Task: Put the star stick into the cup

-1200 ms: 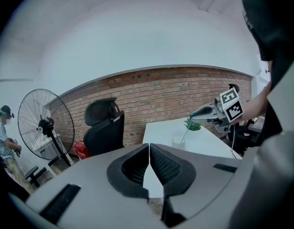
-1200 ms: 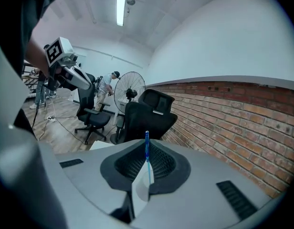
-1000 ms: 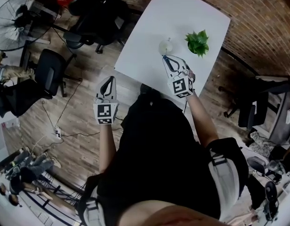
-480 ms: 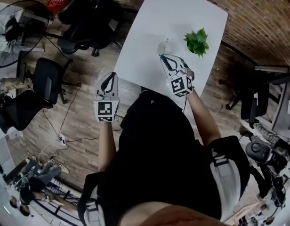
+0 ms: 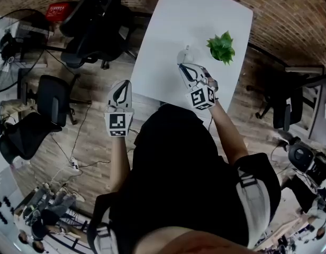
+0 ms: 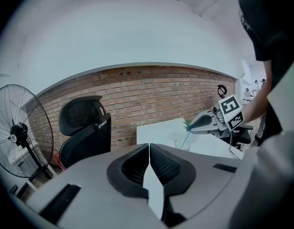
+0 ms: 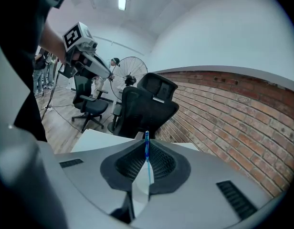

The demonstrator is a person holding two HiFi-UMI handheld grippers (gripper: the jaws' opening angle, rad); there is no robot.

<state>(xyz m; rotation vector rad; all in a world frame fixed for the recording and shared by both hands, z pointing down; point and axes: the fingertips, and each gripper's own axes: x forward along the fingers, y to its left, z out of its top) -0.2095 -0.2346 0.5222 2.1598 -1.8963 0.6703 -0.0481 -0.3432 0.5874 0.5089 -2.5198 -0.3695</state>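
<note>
Both sets of ribbed black jaws are together: left gripper (image 6: 149,149) empty, right gripper (image 7: 147,143) pinching the thin blue stick (image 7: 147,152) just beside the clear cup (image 5: 185,54) on the white table (image 5: 205,15).

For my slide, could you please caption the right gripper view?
Right gripper shut on the star stick, black office chair beyond.

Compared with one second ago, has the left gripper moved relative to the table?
Yes. The left gripper has moved forward: its tip was short of the table's near left corner and now reaches alongside it.
</note>
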